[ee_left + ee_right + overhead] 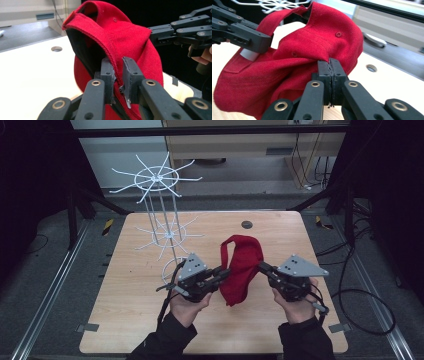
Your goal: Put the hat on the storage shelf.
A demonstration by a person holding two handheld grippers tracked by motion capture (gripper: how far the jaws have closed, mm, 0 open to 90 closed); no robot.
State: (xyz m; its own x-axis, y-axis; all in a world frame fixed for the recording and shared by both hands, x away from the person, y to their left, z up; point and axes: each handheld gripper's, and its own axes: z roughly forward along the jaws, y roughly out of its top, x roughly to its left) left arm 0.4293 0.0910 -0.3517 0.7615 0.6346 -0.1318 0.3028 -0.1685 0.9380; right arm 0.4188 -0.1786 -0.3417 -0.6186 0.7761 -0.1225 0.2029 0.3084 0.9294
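A red cap (242,265) hangs in the air over the middle of the wooden table (125,315), held from both sides. My left gripper (225,272) comes in from the left, its jaws closed on the cap's stitched rim (118,72) beside the dark lining. My right gripper (261,266) comes in from the right, shut on a pinched fold of the crown fabric (331,66). In the right gripper view the cap (312,50) sags down to the left. The left gripper (262,40) grips its edge there. The left gripper view shows the right gripper (175,32) behind the crown (130,40).
A tall white wire rack (160,210) with spoked arms on two tiers stands at the table's back left, close to the left gripper. A round grommet hole (246,224) sits near the far edge. Black cables (360,305) lie on the floor at the right.
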